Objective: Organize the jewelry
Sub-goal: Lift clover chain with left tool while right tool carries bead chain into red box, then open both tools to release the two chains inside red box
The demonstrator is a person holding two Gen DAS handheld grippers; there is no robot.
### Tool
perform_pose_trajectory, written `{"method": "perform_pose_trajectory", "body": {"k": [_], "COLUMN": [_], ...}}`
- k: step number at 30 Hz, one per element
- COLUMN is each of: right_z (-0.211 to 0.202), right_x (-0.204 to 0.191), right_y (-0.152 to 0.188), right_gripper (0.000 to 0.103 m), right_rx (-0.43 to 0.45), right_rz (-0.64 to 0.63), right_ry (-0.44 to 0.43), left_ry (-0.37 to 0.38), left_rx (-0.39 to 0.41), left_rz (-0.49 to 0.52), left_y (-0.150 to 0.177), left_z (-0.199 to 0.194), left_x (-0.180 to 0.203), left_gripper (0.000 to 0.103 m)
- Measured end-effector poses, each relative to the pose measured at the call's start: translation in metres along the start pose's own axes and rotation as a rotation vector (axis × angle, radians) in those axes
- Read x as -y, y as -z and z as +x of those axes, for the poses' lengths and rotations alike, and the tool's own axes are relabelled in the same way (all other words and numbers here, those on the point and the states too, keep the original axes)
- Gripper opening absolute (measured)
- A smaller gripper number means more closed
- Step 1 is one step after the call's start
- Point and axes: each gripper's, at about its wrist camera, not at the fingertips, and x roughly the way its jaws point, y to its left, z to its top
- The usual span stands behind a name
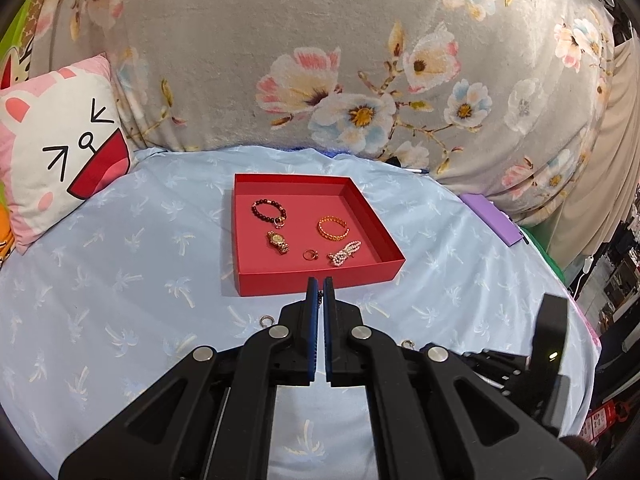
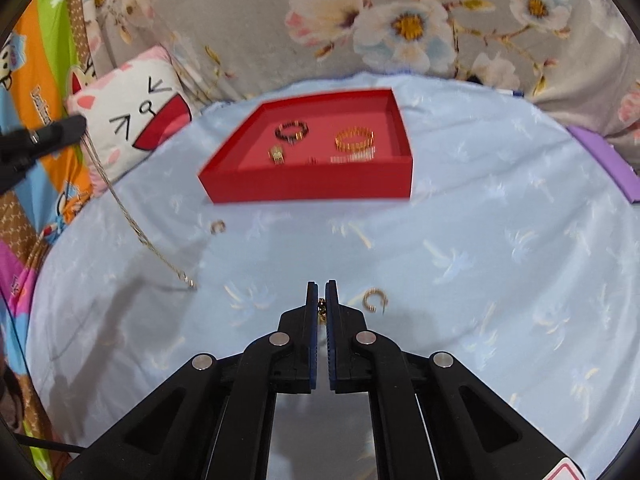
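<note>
So the open red cardboard tray [image 1: 316, 276] sits on the bed's pale blue palm-print sheet [image 1: 120, 272], straight ahead of both grippers. Inside it: a dark beaded bracelet [image 1: 269, 211], a gold link bangle [image 1: 333, 229], a gold wristwatch [image 1: 278, 242], a small gold ring [image 1: 309, 255] and a pink-and-white pearl piece [image 1: 345, 253]. The left hand-held gripper [image 1: 320, 286] is pinched tight on a thin gold chain necklace [image 2: 136, 232], which droops from it down to the sheet, well left of the tray. The right hand-held gripper [image 2: 321, 292] is clamped on a tiny gold bit of jewelry [image 2: 321, 308], can't tell what exactly. One gold hoop earring [image 2: 375, 300] lies just beside its right fingertip, another hoop [image 2: 218, 226] nearer the tray.
</note>
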Motion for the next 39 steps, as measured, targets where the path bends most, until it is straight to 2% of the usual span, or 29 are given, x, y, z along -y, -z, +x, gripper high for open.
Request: {"method": "perform_pose_trajectory", "body": {"k": [8,16,23,27,33,39], "right_z": [-0.039,-0.044,0.008,0.053,0.124,0.175], "right_x": [-0.008,-0.014,-0.004,0.003,0.017,0.031], "right_y": [-0.052,-0.128,-0.2,-0.232,-0.256,-0.259], "right_gripper": [0.004,0.004,0.004,0.004,0.004,0.004], "right_rx": [0.105,0.177,0.159,0.128,0.075,0.024], "right_rz": [-0.036,-0.081,-0.051,-0.018,0.001,0.008], "right_ry": [-0.035,-0.059,-0.097,-0.12,-0.108,-0.088], "left_ry": [0.0,-0.023,-0.034,-0.059,-0.11,-0.115], "left_rx": [0.023,0.063,0.096,0.066,-0.002,-0.045], "left_rz": [0.03,0.069,0.084,0.089,0.086,0.067], "left_y": [-0.022,-0.083,-0.141,-0.162,-0.171,-0.17], "left_z": [-0.009,0.009,0.058,0.111,0.188,0.24], "left_x": [0.002,0.002,-0.001,-0.006,-0.011,-0.013], "left_gripper": [0.001,0.001,0.001,0.001,0.001,0.001]}}
